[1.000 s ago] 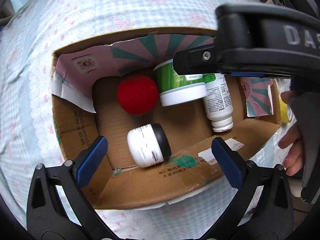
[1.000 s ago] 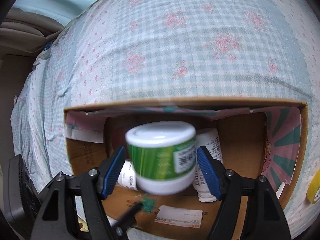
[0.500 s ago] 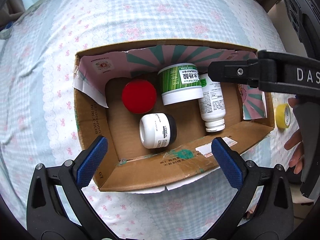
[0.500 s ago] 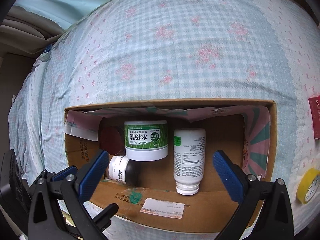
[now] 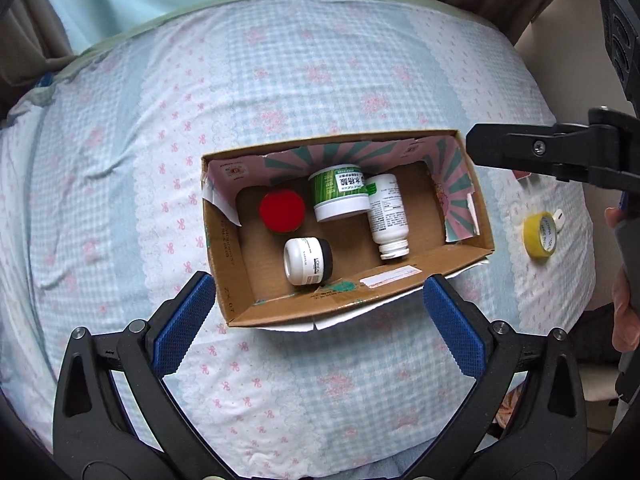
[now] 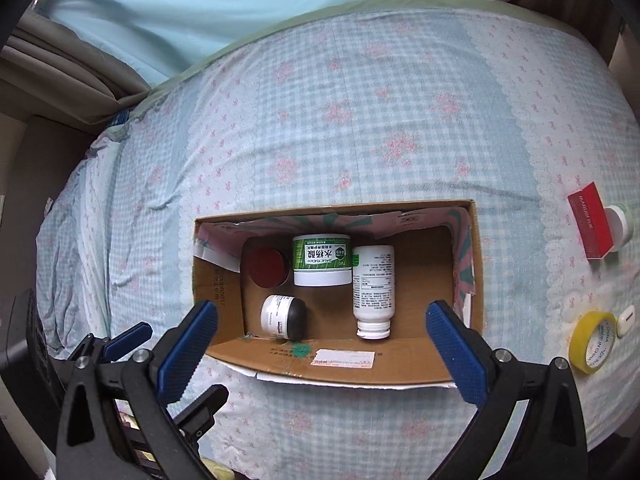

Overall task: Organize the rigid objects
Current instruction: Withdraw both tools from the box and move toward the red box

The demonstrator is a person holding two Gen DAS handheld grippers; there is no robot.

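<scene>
The green jar is now left in the box, both the right claw and left claw are pulled back released and empty, and tape is judged next.

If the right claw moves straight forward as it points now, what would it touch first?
Probably the inside of the open brown cardboard box: between the right claw fingertips lie the white plastic bottle on its side and the green-labelled white jar. Depth is unclear.
</scene>
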